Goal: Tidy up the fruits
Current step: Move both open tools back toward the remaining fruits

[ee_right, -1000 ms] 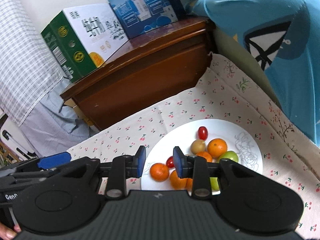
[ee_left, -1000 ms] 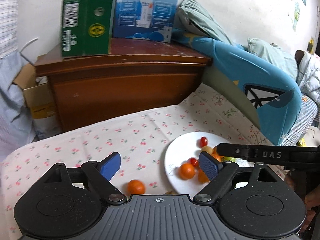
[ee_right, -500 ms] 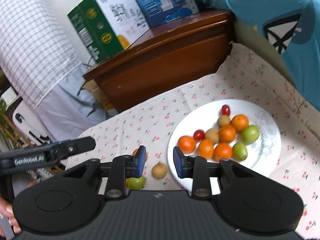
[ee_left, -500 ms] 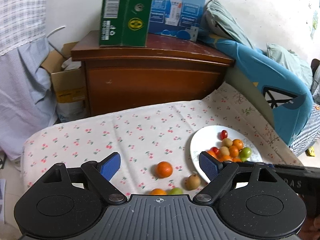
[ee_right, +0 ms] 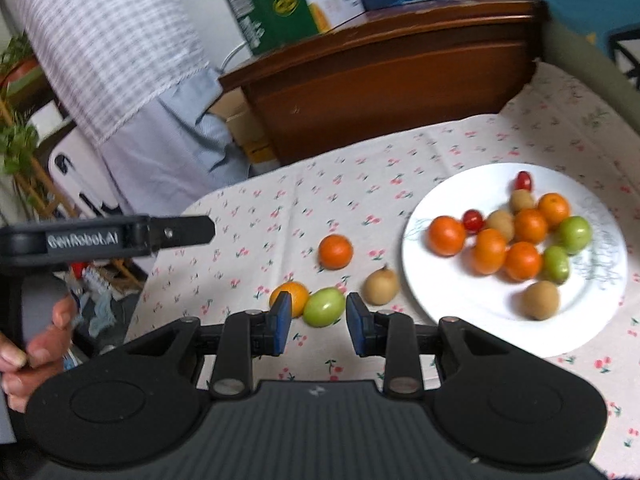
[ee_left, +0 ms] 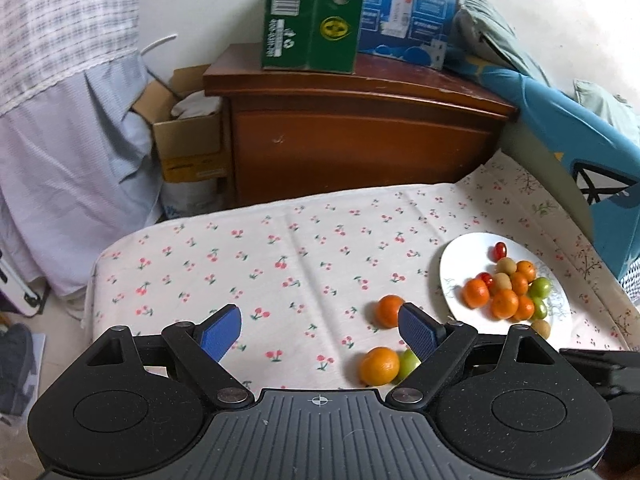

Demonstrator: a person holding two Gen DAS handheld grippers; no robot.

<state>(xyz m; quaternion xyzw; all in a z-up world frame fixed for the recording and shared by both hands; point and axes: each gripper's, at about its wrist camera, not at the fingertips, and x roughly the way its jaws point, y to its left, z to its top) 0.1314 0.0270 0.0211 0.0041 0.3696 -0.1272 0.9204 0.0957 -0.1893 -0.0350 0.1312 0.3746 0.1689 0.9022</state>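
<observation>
A white plate [ee_right: 472,312] [ee_left: 450,276] on the cherry-print cloth holds several oranges, green fruits, brown fruits and two red tomatoes. Loose on the cloth left of it lie two oranges [ee_right: 335,251] [ee_right: 295,293], a green fruit [ee_right: 324,306] and a brown fruit [ee_right: 381,286]. My right gripper [ee_right: 319,323] is open and empty, its jaws just in front of the green fruit. My left gripper [ee_left: 320,332] is wide open and empty, above the cloth, left of the loose oranges [ee_left: 390,311] [ee_left: 379,365]. The left gripper also shows in the right wrist view [ee_right: 184,231].
A brown wooden cabinet [ee_left: 360,140] stands behind the table with a green box [ee_left: 312,12] and a blue box [ee_left: 408,8] on it. A blue cushion [ee_left: 568,128] lies at the right. Cloth and a cardboard box [ee_left: 188,148] stand at the left.
Both grippers have pulled back and up from the plate, so the loose fruits on the cloth have come into view. The right gripper's jaws have opened wider.
</observation>
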